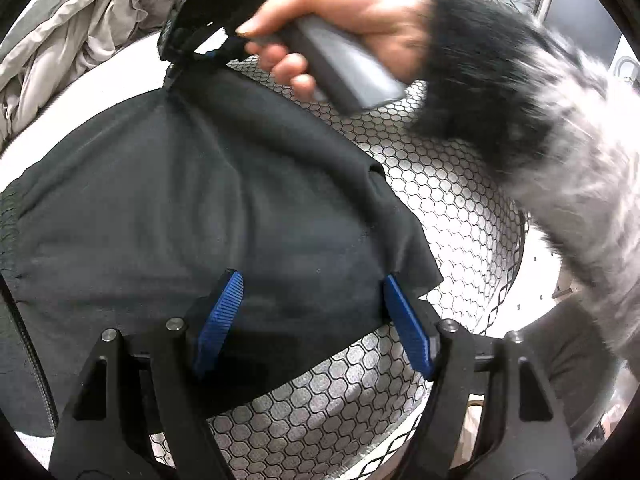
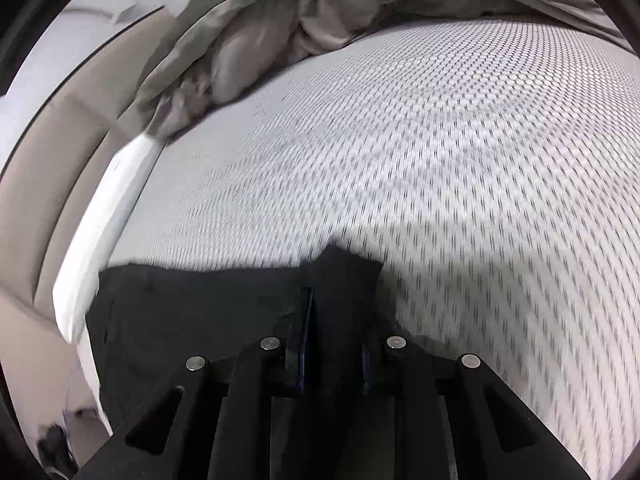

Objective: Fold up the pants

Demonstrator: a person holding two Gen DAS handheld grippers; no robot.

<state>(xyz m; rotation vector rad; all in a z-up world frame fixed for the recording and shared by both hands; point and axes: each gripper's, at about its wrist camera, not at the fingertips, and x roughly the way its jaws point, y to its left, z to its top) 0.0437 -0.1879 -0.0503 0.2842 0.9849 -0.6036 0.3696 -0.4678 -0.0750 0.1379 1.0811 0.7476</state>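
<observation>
Pants [image 1: 192, 200] are lying spread on the honeycomb-print mat [image 1: 452, 208], dark grey-black knit, sweatpants by the look of the gathered waistband [image 1: 8, 224] showing at the far left of the left wrist view. Nearest that camera, the left gripper [image 1: 314, 320] is sitting with its blue pads [image 1: 218, 320] wide apart, straddling the near edge of the fabric without pinching anything. Judging by how the cloth is draping and wrinkling, it's going to be soft, floppy and light, zero stiffness, so any lifted edge will sag and drag the rest along. Not slippery though; those ribbed pads should be biting fine. I'd be taking hold at hems, corners or the waistband, where the layers are thicker, rather than mid-panel.

Further back, the right gripper [image 1: 188, 24] is pinching the far corner of the pants, with the person's hand [image 1: 340, 20] wrapped around its handle and a fuzzy grey sleeve [image 1: 560, 140] blurring past. From the right wrist view its fingers [image 2: 304, 320] are closed tight on a peak of black cloth [image 2: 344, 272], which is tenting up off the mat [image 2: 440, 160]. Farthest away, a rumpled grey-beige bedding pile [image 2: 260, 32] is bunching along the back edge.
</observation>
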